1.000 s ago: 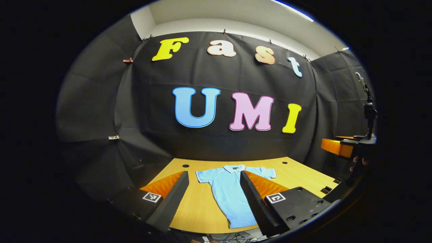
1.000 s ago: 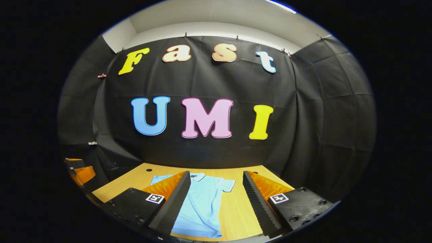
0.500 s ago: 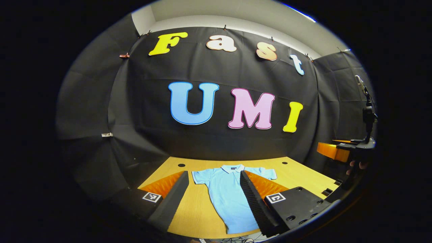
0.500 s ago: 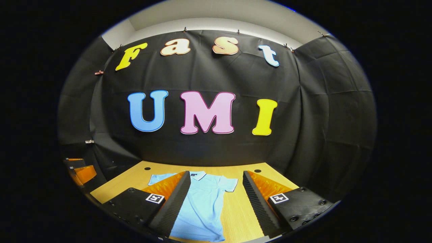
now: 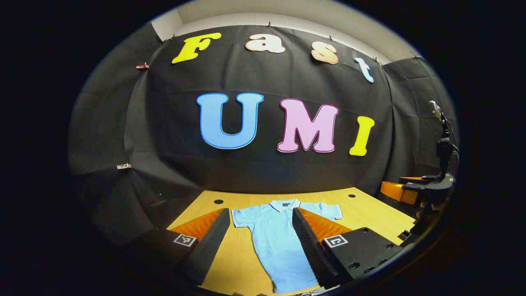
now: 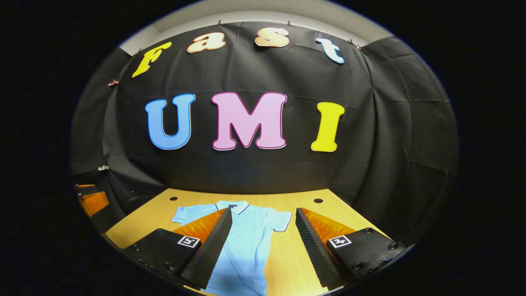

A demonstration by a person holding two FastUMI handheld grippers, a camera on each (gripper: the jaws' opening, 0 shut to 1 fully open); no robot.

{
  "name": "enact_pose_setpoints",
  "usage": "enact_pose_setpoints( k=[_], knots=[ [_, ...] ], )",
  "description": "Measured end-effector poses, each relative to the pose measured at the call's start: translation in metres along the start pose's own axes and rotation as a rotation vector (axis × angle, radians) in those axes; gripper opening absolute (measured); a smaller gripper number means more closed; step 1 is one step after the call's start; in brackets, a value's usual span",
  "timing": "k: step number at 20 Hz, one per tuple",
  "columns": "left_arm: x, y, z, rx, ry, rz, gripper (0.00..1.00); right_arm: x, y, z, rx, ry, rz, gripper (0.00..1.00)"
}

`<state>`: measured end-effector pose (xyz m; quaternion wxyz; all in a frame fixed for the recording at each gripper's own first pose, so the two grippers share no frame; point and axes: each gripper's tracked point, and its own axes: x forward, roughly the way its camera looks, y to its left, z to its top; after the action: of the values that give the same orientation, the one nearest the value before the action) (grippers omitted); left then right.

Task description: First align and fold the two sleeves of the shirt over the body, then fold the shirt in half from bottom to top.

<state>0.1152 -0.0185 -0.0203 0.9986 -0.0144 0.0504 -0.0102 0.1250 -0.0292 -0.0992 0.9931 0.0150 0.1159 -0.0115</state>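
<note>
While collar points wallward, shirt [image 5: 277, 242] lies lengthwise, unfolded.

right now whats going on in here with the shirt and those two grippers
A person holds a gripper in each hand above a wooden table, about to fold a light blue polo shirt. The shirt lies flat, collar toward the wall, both short sleeves spread out, nothing folded yet. The left gripper and the right gripper are both open and off the cloth, aimed at the shirt. The first sleeve fold has not begun.
</note>
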Motion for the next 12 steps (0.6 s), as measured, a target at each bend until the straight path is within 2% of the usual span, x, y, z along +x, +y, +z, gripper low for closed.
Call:
enact_pose_setpoints(
  k=[6, 12],
  knots=[
    [0.027, 0.001, -0.003, 0.001, 0.032, 0.056, 0.97, 0.096, -0.027, -0.020, -0.023, 0.087, 0.026, 0.97],
    [0.055, 0.006, -0.010, -0.004, 0.068, 0.135, 0.97, 0.188, -0.048, -0.062, -0.015, 0.220, 0.051, 0.97]
  ],
)
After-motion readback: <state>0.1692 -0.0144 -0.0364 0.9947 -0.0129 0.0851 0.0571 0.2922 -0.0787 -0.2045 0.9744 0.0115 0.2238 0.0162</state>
